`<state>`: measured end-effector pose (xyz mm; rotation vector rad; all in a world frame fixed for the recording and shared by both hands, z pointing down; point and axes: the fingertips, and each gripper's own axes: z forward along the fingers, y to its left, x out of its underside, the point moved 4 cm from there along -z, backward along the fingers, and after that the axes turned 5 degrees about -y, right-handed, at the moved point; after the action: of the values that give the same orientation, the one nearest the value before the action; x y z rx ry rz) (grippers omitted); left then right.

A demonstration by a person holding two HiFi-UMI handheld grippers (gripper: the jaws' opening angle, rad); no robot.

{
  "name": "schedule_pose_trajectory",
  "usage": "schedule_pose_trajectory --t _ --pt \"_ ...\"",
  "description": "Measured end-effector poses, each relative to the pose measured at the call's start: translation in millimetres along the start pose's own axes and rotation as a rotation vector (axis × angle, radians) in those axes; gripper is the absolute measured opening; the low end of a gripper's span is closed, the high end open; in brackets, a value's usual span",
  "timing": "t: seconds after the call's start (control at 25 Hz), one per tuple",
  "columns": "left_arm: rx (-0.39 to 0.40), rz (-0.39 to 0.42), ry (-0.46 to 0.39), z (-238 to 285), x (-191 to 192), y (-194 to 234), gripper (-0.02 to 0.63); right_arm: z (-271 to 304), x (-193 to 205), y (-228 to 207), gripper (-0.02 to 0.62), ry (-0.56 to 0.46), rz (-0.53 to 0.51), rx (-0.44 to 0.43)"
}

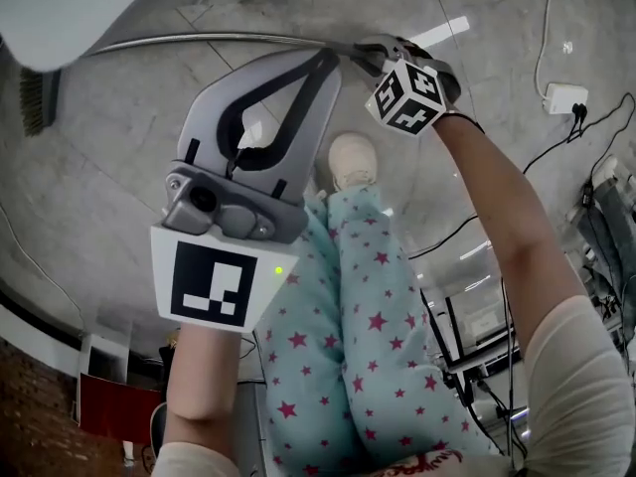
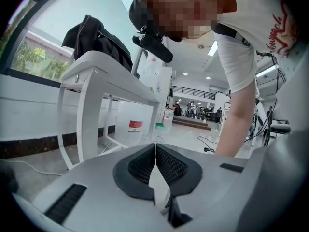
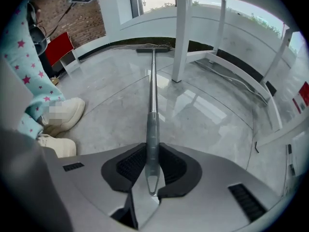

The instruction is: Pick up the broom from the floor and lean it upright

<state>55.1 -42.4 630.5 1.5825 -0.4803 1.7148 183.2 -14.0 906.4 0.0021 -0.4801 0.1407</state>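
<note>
The broom lies on the grey floor. In the head view its metal handle point(image 1: 219, 40) runs from the bristle head point(image 1: 35, 102) at the far left over to my right gripper point(image 1: 370, 56). The right gripper view looks straight along the handle point(image 3: 152, 105) to the head point(image 3: 154, 49) beside a white table leg. My right gripper point(image 3: 152, 170) is shut on the handle's grey end, one pad on each side. My left gripper point(image 1: 331, 60) hovers just left of the right one, above the handle. Its pads point(image 2: 166, 164) meet with nothing between them.
A white table point(image 1: 60, 8) stands over the broom head, with its leg point(image 3: 181, 33) right next to the handle. The person's shoes point(image 3: 63, 112) are just left of my right gripper. Cables and a power strip point(image 1: 563, 97) lie to the right. A red box point(image 3: 60, 47) stands by the wall.
</note>
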Motion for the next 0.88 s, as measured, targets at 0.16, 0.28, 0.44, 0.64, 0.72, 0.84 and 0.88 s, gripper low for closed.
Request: schedule_pose_trajectory --t 0.16,0.28,0.44,0.64,0.72,0.84,0.88 --pt "-0.016 -0.017 0.009 -5.3 -25.4 -10.4 0.021 -39.8 -23.8 16.7 0.1 0.015 0.02 0.01" --pt "0.003 -0.001 0.005 -11.4 -58.1 -25.7 0.021 -81.4 -53.4 20.9 0.1 0.011 0.043 -0.012" --pt "-0.039 0.005 -0.015 -23.2 -112.4 -40.2 0.021 -147.2 -107.2 20.1 0.1 0.004 0.074 -0.045" --pt "-0.161 0.012 -0.059 -49.0 -198.1 -51.3 0.021 -231.1 -190.2 28.0 0.1 0.011 0.136 -0.081" --pt "-0.22 0.013 -0.02 -61.3 -225.6 -52.7 0.021 -258.4 -224.0 33.8 0.1 0.01 0.136 -0.094" --pt "-0.3 -0.04 0.062 -84.9 -259.3 -53.2 0.021 -290.5 -265.2 44.4 0.103 0.015 0.147 -0.112" --pt "-0.332 -0.055 0.074 -94.7 -270.8 -53.4 0.021 -298.7 -275.3 47.2 0.103 0.024 0.158 -0.118"
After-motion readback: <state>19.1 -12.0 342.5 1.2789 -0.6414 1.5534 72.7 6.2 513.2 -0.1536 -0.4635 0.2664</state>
